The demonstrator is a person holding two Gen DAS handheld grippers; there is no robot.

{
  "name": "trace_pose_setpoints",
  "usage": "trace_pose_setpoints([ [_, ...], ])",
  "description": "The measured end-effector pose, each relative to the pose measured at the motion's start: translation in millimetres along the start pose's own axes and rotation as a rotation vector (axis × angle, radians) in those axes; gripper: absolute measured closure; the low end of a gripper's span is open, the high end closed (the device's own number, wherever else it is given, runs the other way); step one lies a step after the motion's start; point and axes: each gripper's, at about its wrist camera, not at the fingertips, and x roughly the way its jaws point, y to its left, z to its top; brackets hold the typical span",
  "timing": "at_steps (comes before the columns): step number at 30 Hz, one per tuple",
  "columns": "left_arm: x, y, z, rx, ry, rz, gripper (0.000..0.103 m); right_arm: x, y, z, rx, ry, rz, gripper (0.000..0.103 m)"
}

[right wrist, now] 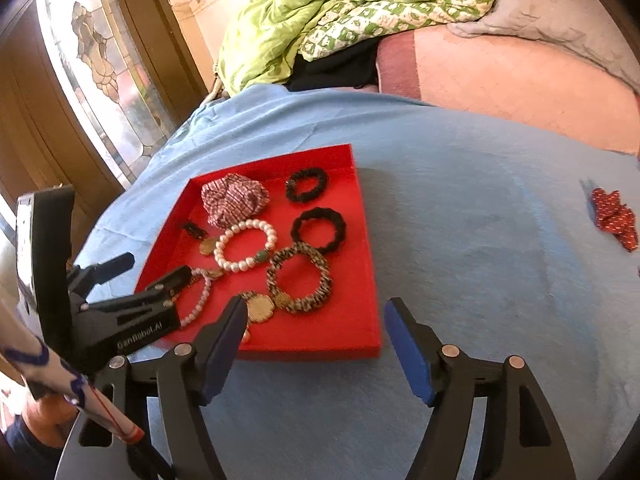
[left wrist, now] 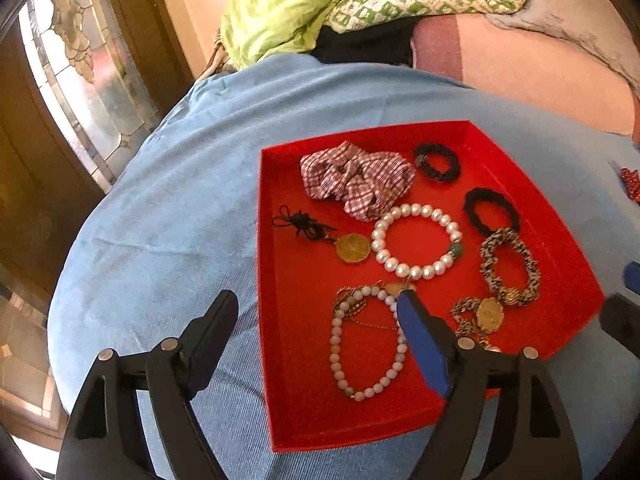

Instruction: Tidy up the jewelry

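Note:
A red tray point(left wrist: 280, 360) point(right wrist: 360, 280) on the blue cloth holds a checked scrunchie point(left wrist: 356, 180), two black hair ties point(left wrist: 438, 162) point(left wrist: 492, 210), a speckled tie point(left wrist: 510, 268), a white pearl bracelet point(left wrist: 416, 240), a pale bead bracelet point(left wrist: 366, 344) and gold coin pendants point(left wrist: 352, 249). My left gripper point(left wrist: 316, 312) is open and empty over the tray's near left edge. My right gripper point(right wrist: 316, 320) is open and empty above the tray's near right corner. A red dotted scrunchie point(right wrist: 614, 216) lies on the cloth at far right.
The blue cloth point(right wrist: 480, 220) covers the rounded table. A green quilt point(right wrist: 320, 12) and a pink surface point(right wrist: 500, 76) lie behind it. A stained-glass door point(right wrist: 92, 60) stands at left. The left gripper's body point(right wrist: 100, 312) shows in the right wrist view.

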Motion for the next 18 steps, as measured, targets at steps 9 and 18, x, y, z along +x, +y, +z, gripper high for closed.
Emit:
trace_pose_setpoints([
  [9,-9,15,-12,-0.098,0.024,0.012,0.022,-13,6,-21,-0.051,-0.009,-0.078,0.021],
  [18,-74,20,-45,-0.181,-0.048,0.021,0.022,-66,9,-60,-0.127,-0.096,-0.27,0.008],
])
